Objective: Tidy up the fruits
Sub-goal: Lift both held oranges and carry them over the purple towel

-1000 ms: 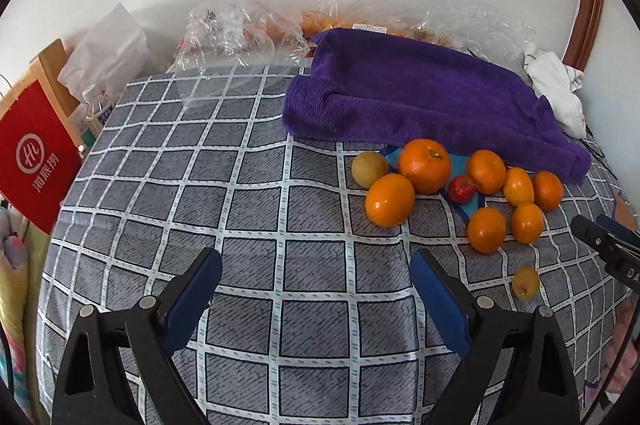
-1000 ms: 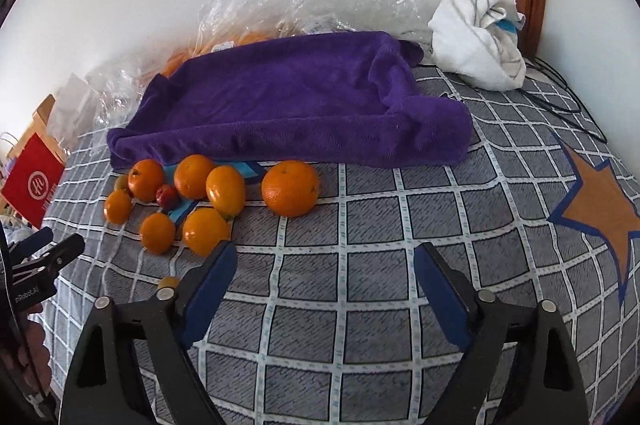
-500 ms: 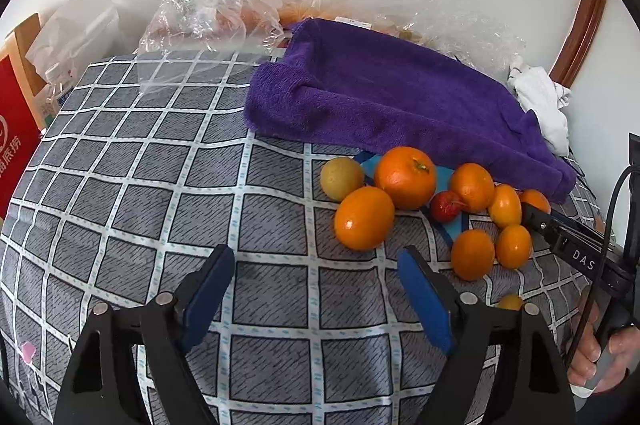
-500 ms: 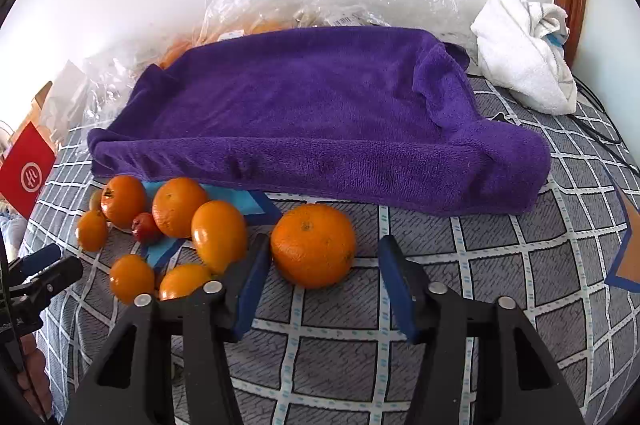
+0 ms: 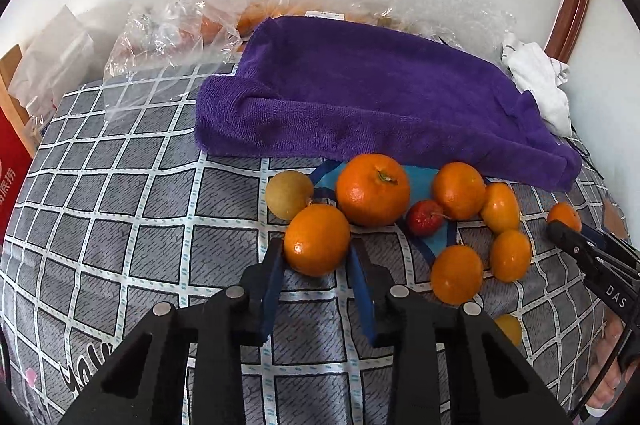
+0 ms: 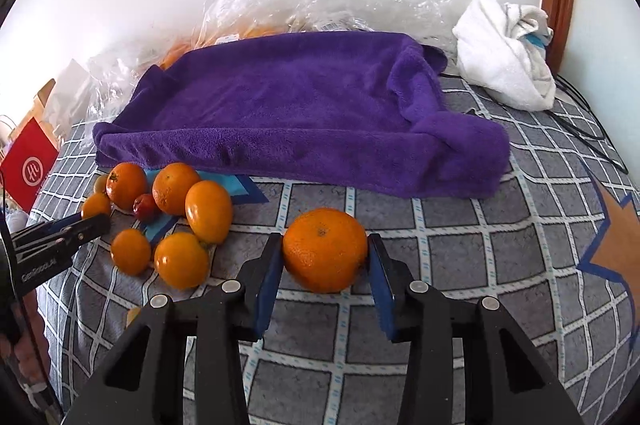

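Several oranges, a small red fruit (image 5: 424, 223) and a yellow fruit (image 5: 289, 194) lie in a cluster on the checked cloth in front of a purple towel (image 5: 372, 97). My left gripper (image 5: 316, 247) has closed its blue pads on the near orange (image 5: 317, 240) of the cluster. My right gripper (image 6: 324, 253) has closed its pads on a large orange (image 6: 325, 249) lying apart, right of the cluster (image 6: 176, 217). The purple towel also shows in the right wrist view (image 6: 296, 113). Each gripper's tip shows at the edge of the other's view.
Clear plastic bags (image 5: 172, 37) holding more fruit lie behind the towel by the wall. A white rag (image 6: 508, 65) sits at the back right with a black cable (image 6: 592, 137) beside it. A red box (image 6: 30, 165) stands at the far left.
Both grippers moved forward to the fruit and narrowed from wide open until their pads touch an orange each.
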Demonstrator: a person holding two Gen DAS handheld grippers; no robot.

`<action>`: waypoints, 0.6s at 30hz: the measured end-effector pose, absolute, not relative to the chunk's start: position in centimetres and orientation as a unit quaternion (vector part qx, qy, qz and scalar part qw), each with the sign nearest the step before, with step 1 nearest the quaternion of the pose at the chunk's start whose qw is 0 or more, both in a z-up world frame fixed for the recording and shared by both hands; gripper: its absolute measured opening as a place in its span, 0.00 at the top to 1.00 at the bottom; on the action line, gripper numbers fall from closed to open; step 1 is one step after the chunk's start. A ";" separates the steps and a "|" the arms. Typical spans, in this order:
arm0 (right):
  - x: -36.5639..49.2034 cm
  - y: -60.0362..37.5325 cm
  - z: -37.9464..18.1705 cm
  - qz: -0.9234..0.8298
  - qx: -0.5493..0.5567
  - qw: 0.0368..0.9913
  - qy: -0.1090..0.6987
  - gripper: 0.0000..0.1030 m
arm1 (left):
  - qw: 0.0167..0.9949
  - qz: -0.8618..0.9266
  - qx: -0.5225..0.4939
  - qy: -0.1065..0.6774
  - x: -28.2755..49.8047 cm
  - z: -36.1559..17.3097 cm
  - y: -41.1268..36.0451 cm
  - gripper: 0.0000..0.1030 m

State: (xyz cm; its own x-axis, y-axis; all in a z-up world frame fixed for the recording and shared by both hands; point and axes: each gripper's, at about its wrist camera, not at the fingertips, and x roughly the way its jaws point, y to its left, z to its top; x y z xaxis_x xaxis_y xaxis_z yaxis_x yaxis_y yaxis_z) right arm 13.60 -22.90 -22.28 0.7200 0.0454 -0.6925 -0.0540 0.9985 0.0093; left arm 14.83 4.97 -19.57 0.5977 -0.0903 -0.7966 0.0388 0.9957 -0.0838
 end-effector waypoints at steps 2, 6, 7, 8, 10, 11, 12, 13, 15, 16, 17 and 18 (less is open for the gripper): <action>13.2 -23.2 -22.3 0.025 -0.005 0.927 0.374 0.60 | 0.893 -0.037 -0.033 0.448 14.8 -19.5 5.0 0.70; 12.5 -23.5 -22.2 0.022 -0.006 0.927 0.373 0.60 | 0.891 -0.039 -0.042 0.450 14.8 -19.5 5.2 0.70; 12.3 -23.5 -22.1 0.021 -0.006 0.928 0.373 0.60 | 0.891 -0.039 -0.042 0.450 14.8 -19.5 5.2 0.70; 12.1 -23.6 -22.1 0.019 -0.004 0.928 0.371 0.60 | 0.891 -0.037 -0.041 0.451 14.7 -19.5 5.2 0.70; 11.6 -23.8 -21.9 0.020 0.002 0.929 0.369 0.60 | 0.890 -0.037 -0.040 0.452 14.6 -19.4 5.3 0.70; 11.5 -23.8 -21.8 0.020 0.004 0.929 0.368 0.60 | 0.891 -0.037 -0.042 0.451 14.5 -19.3 5.4 0.70; 11.3 -23.9 -21.7 0.021 0.005 0.930 0.367 0.60 | 0.891 -0.038 -0.044 0.451 14.4 -19.2 5.4 0.70; 11.2 -23.9 -21.6 0.021 0.005 0.931 0.365 0.60 | 0.891 -0.040 -0.046 0.450 14.3 -19.1 5.5 0.70; 11.0 -23.8 -21.4 0.018 0.003 0.932 0.362 0.60 | 0.891 -0.042 -0.050 0.448 14.1 -18.8 5.7 0.70; 11.0 -23.7 -21.3 0.016 0.003 0.932 0.362 0.60 | 0.892 -0.041 -0.051 0.447 13.9 -18.6 5.8 0.70; 10.9 -23.7 -21.3 0.017 0.002 0.932 0.362 0.60 | 0.893 -0.042 -0.053 0.444 13.7 -18.3 5.9 0.70; 10.8 -23.6 -21.1 0.018 0.002 0.932 0.361 0.60 | 0.894 -0.042 -0.055 0.443 13.6 -18.1 6.1 0.70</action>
